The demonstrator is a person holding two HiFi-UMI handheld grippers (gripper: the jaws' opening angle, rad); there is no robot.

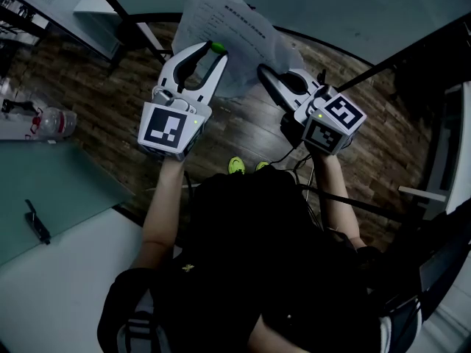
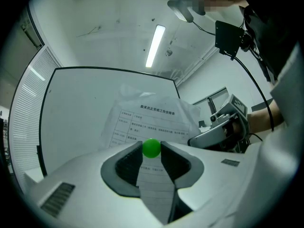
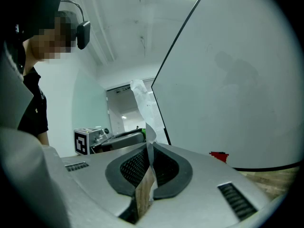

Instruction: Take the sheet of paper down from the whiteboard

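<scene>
Nearest, the left gripper (image 1: 213, 48) pinches a small green ball (image 2: 151, 147) between its jaw tips, right in front of the sheet of paper (image 1: 228, 28). On the sheet's lower right edge the right gripper (image 1: 263, 72) has its jaws pressed together, the paper rising edge-on out of them. Crumpled, the sheet stands before the whiteboard (image 2: 80, 113), apparently clear of its surface

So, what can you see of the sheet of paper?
The sheet of paper is white, thin and wrinkled, printed with a table of lines and a heading. It stands upright before the whiteboard, bowed. The right gripper is shut on its edge; the left gripper holds a green ball in front of it.
</scene>
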